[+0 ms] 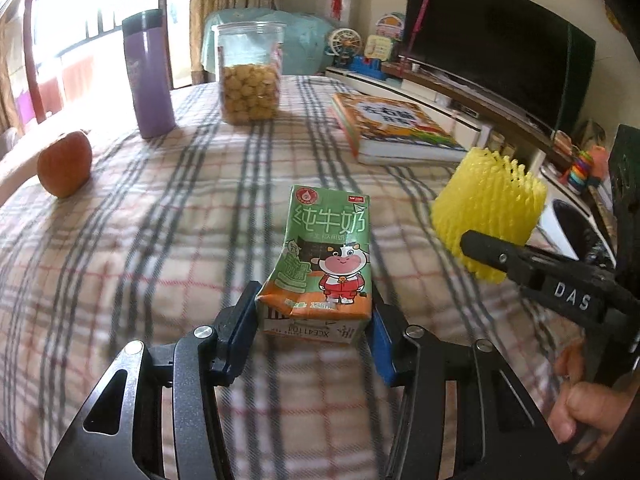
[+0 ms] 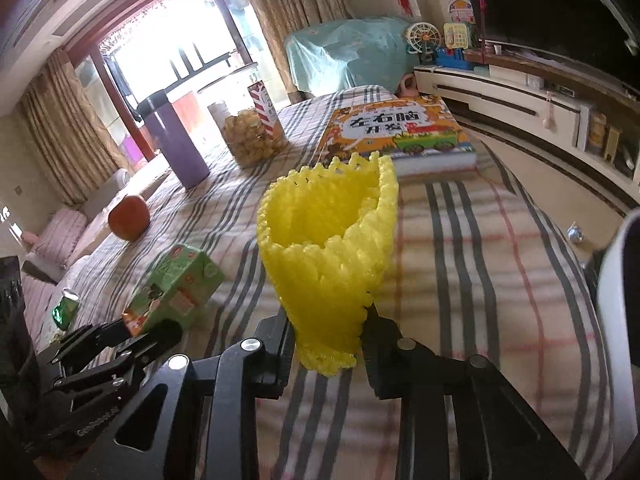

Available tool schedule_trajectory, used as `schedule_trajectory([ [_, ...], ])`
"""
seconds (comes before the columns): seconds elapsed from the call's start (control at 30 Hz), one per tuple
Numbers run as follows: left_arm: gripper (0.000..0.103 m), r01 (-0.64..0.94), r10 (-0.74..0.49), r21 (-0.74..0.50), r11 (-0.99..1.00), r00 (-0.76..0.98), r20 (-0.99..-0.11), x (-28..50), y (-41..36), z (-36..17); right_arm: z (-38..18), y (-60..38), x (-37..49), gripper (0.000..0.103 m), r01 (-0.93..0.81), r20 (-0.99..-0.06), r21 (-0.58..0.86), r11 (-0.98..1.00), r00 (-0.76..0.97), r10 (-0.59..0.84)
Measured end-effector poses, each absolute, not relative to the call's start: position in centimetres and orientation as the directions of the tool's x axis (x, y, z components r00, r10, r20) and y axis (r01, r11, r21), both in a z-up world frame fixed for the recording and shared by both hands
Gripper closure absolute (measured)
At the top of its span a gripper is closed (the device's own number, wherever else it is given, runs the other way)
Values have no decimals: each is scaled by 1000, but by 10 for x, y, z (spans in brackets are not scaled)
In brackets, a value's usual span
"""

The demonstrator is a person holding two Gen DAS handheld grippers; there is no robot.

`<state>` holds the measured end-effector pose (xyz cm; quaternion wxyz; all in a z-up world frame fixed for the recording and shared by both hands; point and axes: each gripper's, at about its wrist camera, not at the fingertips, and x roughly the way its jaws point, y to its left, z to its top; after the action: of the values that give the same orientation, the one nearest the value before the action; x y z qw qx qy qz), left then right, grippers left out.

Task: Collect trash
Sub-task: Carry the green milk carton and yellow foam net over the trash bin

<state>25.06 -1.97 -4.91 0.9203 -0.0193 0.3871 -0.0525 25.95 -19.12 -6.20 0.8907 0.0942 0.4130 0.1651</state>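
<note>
A green and orange milk carton (image 1: 324, 264) with a cartoon cow is clamped at its base between the blue pads of my left gripper (image 1: 314, 320), lifted just over the plaid tablecloth (image 1: 160, 240). To its right, my right gripper (image 1: 496, 258) holds a yellow foam fruit net (image 1: 488, 204). In the right wrist view that net (image 2: 328, 248) stands upright, its lower end pinched between the fingers of the right gripper (image 2: 328, 340). At the lower left of that view, the carton (image 2: 176, 288) shows in the left gripper (image 2: 132, 336).
On the table stand a purple tumbler (image 1: 148, 76), a clear jar of snacks (image 1: 250, 72), an orange fruit (image 1: 64, 164) and a picture book (image 1: 396, 128). A white bin rim (image 1: 568, 224) shows at the right. A TV (image 1: 496, 44) stands on a low cabinet beyond. A green wrapper (image 2: 66, 308) lies left.
</note>
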Motion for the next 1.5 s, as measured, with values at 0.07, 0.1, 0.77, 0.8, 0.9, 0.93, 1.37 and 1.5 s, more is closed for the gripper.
schedule_trajectory([
  [0.07,54,94,-127,-85,992,693,-709,243,-26,-48,-60,-194,250,73,-217,-703,306,927,605,374],
  [0.1,54,100,-134,-89,991,692,-709,239,-29,-47,-58,-196,245,73,-220,-700,310,925,606,378],
  [0.77,54,220,-235,-113,969,674,-700,188,-89,-42,-45,-246,171,73,-151,-680,327,933,648,343],
  [0.8,54,229,-242,-114,967,673,-699,186,-92,-40,-45,-249,167,73,-146,-679,326,934,652,339],
  [0.9,54,250,-258,-114,961,672,-694,182,-101,-37,-43,-258,160,73,-131,-675,328,936,661,329],
  [0.93,54,260,-263,-112,959,672,-692,181,-105,-36,-43,-261,158,73,-128,-674,329,936,663,327],
  [1.37,54,333,-302,-90,939,668,-680,176,-143,-26,-35,-291,143,73,-81,-652,342,936,697,299],
  [1.5,54,348,-310,-84,934,668,-676,176,-151,-23,-32,-298,140,73,-69,-644,347,935,707,291],
])
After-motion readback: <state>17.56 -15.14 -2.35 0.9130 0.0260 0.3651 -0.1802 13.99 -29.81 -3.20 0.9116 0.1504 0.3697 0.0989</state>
